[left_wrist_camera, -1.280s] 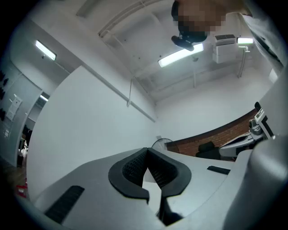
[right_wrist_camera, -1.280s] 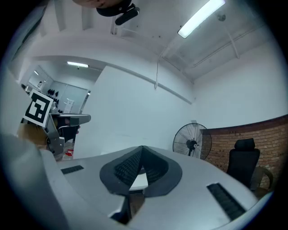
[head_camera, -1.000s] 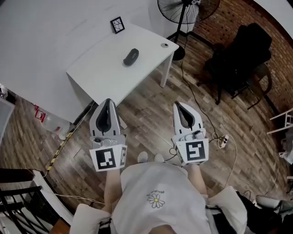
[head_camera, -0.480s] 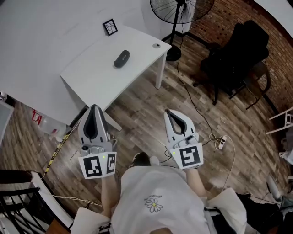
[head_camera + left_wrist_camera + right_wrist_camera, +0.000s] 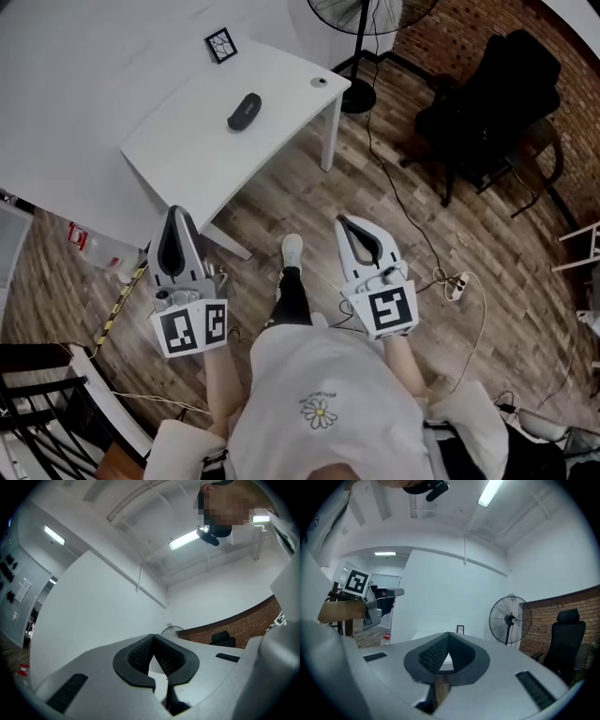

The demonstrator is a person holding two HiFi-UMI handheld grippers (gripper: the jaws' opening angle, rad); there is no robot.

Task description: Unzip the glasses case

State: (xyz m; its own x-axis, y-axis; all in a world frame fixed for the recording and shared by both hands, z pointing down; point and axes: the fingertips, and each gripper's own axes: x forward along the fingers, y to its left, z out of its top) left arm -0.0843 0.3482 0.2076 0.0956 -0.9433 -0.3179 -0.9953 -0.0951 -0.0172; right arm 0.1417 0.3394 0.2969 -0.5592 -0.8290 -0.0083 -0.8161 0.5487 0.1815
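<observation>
The left gripper [image 5: 175, 214] hovered with jaws together, empty, beside the white table's [image 5: 178, 150] near edge. The dark glasses case [image 5: 245, 111] lay mid-table, well apart from both. The right gripper [image 5: 344, 223], likewise closed on nothing, hung over wooden floor; a fan [image 5: 347, 14] and black chair [image 5: 487, 94] stood beyond

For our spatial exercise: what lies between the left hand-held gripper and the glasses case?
Head view: only bare white table between the left hand-held gripper and glasses case.

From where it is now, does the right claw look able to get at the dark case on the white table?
Probably not yet: the right claw hangs over the floor, well short of the glasses case on the table. Nothing blocks the way.
</observation>
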